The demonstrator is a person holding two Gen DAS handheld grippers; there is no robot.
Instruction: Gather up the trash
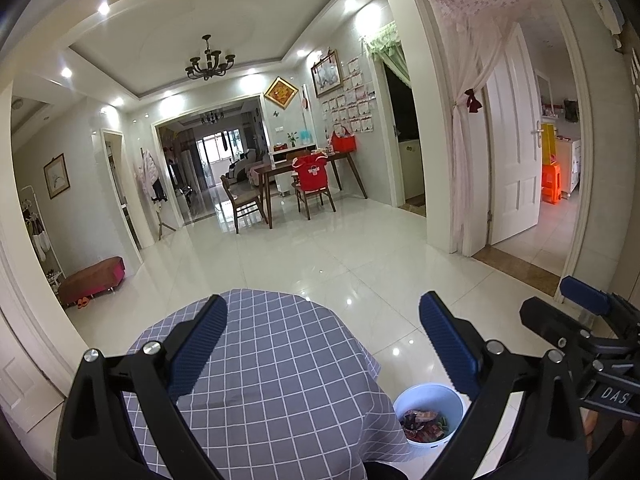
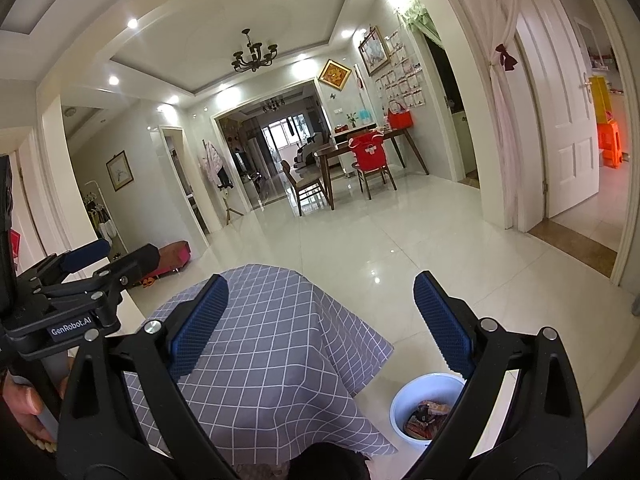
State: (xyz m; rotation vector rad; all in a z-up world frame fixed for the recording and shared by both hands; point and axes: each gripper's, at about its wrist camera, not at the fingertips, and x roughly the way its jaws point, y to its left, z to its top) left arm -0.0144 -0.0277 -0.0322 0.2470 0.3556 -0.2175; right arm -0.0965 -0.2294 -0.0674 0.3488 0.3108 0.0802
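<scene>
My left gripper (image 1: 323, 344) and right gripper (image 2: 320, 324) are both wide open, holding nothing. The wrappers (image 1: 425, 424) sit inside the white bin (image 1: 424, 398), right beside the checked tablecloth (image 1: 280, 360).

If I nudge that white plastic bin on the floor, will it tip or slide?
The white round plastic bin looks light, holding only crumpled wrappers, so it probably slides easily on the glossy floor tiles. A push near its rim might tip it.

We see a round white plastic bin (image 1: 428, 416) on the glossy white tiled floor (image 1: 340, 264), just right of the surface under a grey checked cloth (image 1: 272, 360). Crumpled wrappers (image 1: 424, 424) lie inside it. A wooden dining table (image 1: 304, 164) stands far behind.
</scene>
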